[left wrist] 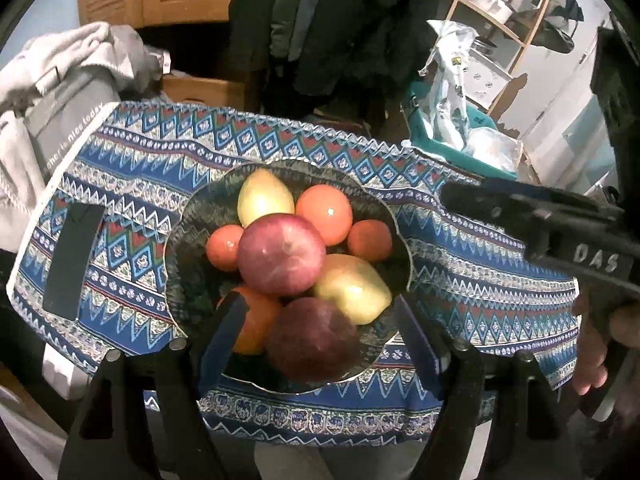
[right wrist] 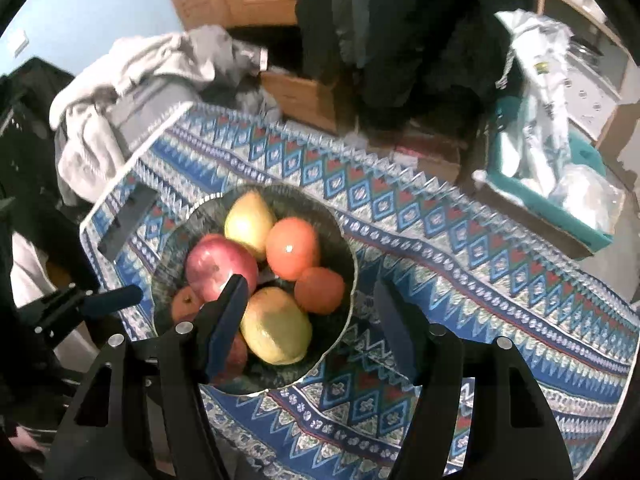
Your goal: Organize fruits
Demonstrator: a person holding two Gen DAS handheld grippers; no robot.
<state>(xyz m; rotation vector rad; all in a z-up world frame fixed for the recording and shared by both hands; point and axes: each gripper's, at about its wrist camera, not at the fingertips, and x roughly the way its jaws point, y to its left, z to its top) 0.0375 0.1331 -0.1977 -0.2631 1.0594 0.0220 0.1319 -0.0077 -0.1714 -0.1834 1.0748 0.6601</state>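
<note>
A dark glass bowl (left wrist: 188,216) on the patterned tablecloth (left wrist: 460,240) holds several fruits: two red apples (left wrist: 280,254), two yellow mangoes (left wrist: 264,196) and several oranges (left wrist: 324,214). My left gripper (left wrist: 316,328) is open and hovers above the bowl's near side, with the near apple (left wrist: 312,338) between its fingers but apart from them. My right gripper (right wrist: 308,312) is open and empty above the bowl's (right wrist: 340,240) right side, over the near mango (right wrist: 276,326). It also shows in the left wrist view (left wrist: 540,220) at the right.
A black flat object (left wrist: 74,256) lies on the cloth left of the bowl. Grey clothes (left wrist: 60,80) pile up at the back left. A teal bin (left wrist: 448,140) with plastic bags stands off the table's right corner. A cardboard box (right wrist: 304,92) sits behind.
</note>
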